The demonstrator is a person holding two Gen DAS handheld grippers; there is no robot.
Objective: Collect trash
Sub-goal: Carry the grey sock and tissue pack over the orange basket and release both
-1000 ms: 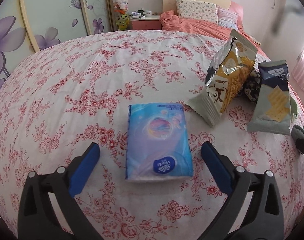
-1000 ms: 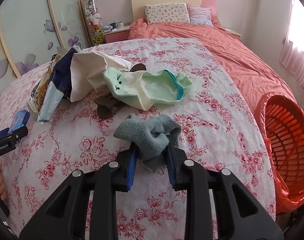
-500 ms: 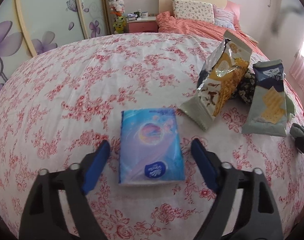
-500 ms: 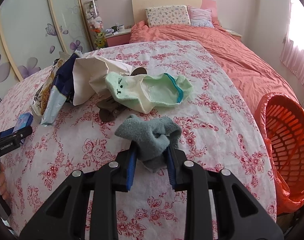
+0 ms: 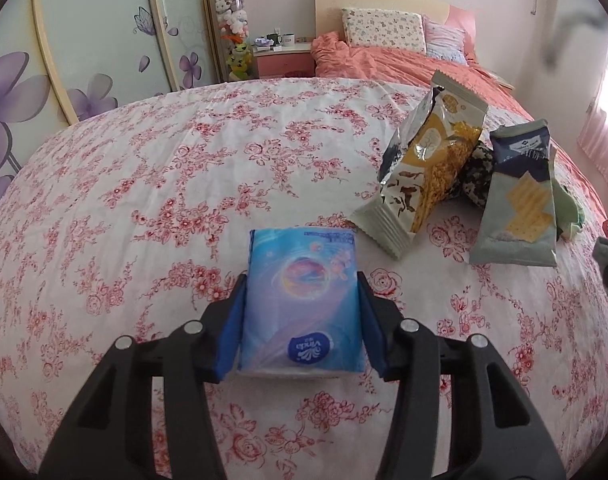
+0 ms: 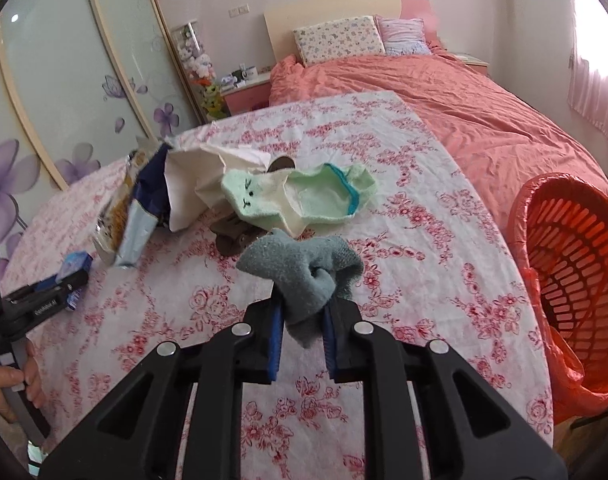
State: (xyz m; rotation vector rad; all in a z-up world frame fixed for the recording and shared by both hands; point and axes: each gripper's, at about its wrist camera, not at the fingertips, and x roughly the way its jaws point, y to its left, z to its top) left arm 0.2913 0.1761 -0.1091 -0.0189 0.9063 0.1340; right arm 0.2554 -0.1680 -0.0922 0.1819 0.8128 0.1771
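The tissue pack [image 5: 301,300] lies on the floral surface [image 5: 143,200], where the left gripper [image 5: 301,292] has just been closing onto its sides. Only the right wrist view shows the right gripper [image 6: 301,312] clamping a grey sock [image 6: 299,268], beside an orange basket [image 6: 576,264].

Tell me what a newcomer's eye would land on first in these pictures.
First, the blue tissue pack lying on the flowered bedspread, with the left gripper having just closed its pads against the pack's sides. Next, the grey sock pinched in the right gripper, whose jaws have just tightened, lifted above the bedspread. The orange basket stands beside the bed at the right, and two snack bags lean together beyond the tissue pack.
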